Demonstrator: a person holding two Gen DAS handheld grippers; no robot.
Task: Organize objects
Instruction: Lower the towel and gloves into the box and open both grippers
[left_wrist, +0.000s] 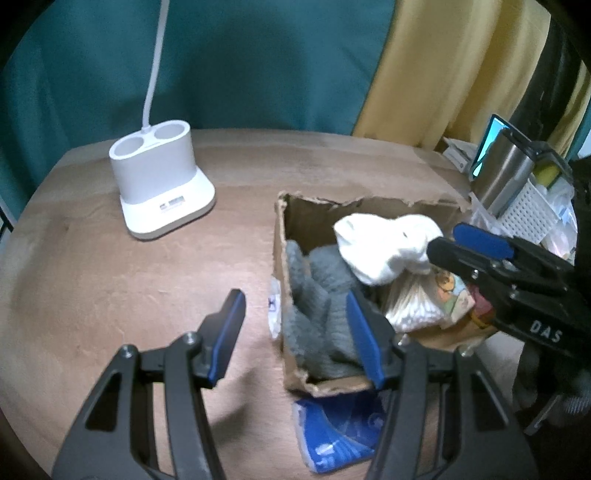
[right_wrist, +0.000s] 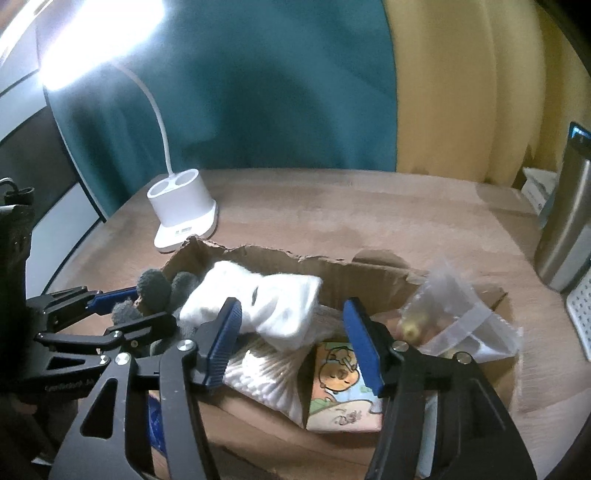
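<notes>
A torn cardboard box (left_wrist: 291, 210) (right_wrist: 258, 254) sits on the wooden table. A white rolled sock (left_wrist: 384, 247) (right_wrist: 258, 306) lies on top of its contents. Inside are grey knit cloth (left_wrist: 317, 306) (right_wrist: 155, 288), a pack of cotton swabs (left_wrist: 410, 306) (right_wrist: 269, 376), a cartoon-printed pack (left_wrist: 450, 291) (right_wrist: 343, 391) and a clear plastic bag (right_wrist: 458, 317). My left gripper (left_wrist: 295, 332) (right_wrist: 110, 306) is open and empty over the box's left wall. My right gripper (right_wrist: 291, 339) (left_wrist: 443, 240) is open above the box, its tips next to the sock.
A white desk lamp base (left_wrist: 162, 184) (right_wrist: 184, 218) stands at the table's back left. A steel tumbler (left_wrist: 506, 177) (right_wrist: 565, 229) and a white perforated basket (left_wrist: 528, 214) stand at the right. A blue packet (left_wrist: 332, 428) lies in front of the box.
</notes>
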